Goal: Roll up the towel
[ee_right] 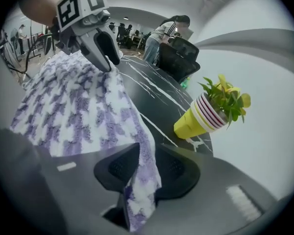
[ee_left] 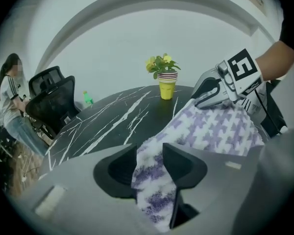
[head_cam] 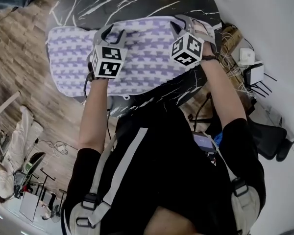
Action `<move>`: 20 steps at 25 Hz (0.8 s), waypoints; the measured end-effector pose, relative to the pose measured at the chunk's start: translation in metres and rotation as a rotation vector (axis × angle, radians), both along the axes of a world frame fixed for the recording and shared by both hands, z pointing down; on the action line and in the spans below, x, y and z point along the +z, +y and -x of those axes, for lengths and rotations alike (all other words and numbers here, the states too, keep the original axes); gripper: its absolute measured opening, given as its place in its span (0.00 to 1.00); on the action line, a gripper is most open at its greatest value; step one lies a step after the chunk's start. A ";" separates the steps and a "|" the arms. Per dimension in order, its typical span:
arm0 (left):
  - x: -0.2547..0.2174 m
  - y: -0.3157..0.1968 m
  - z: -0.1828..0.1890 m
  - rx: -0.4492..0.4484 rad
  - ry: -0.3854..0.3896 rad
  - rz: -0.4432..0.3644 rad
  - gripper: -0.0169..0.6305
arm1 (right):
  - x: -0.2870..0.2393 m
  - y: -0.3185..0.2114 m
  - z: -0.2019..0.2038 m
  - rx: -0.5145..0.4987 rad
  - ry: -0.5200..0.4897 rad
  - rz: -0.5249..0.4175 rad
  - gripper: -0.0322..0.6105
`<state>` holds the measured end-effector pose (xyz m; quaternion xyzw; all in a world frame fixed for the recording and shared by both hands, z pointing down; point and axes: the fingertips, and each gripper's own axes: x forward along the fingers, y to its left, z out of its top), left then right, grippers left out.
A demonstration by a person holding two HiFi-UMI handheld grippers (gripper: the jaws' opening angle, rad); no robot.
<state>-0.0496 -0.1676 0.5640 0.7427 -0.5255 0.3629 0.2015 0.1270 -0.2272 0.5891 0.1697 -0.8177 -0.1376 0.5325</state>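
Whole towel (head_cam: 147, 53); head view only

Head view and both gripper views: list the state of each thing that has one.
towel: unrolled, lying on the table, one edge raised.
left gripper: jaws parted, towel edge between them.
right gripper: jaws parted, towel edge between them.
flower pot: upright.

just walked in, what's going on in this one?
A person holds a gripper in each hand over a purple-and-white towel lying on a round black marble table. The left gripper and the right gripper each have an edge of the towel between their jaws, raised off the table. Both pairs of jaws stand apart, so the hold looks loose. Most of the towel lies flat, with no roll yet.
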 end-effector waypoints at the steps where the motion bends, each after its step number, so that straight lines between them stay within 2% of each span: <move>1: 0.001 0.005 0.001 -0.003 0.010 0.015 0.30 | 0.004 0.000 -0.001 0.001 0.009 0.018 0.23; 4: 0.004 0.021 0.003 -0.014 0.045 0.049 0.30 | 0.009 0.001 -0.005 0.016 0.013 0.066 0.28; 7: 0.011 0.034 0.006 -0.030 0.058 0.071 0.30 | -0.002 0.000 -0.007 0.062 -0.046 0.104 0.39; 12: 0.009 0.040 -0.011 -0.009 0.081 0.065 0.30 | -0.017 0.007 -0.029 0.144 -0.103 0.145 0.39; 16: 0.003 0.044 -0.039 0.037 0.100 0.072 0.30 | -0.016 0.019 -0.044 0.149 -0.081 0.142 0.39; 20: -0.001 0.058 -0.071 0.089 0.121 0.082 0.30 | -0.032 0.038 -0.057 0.159 -0.115 0.132 0.39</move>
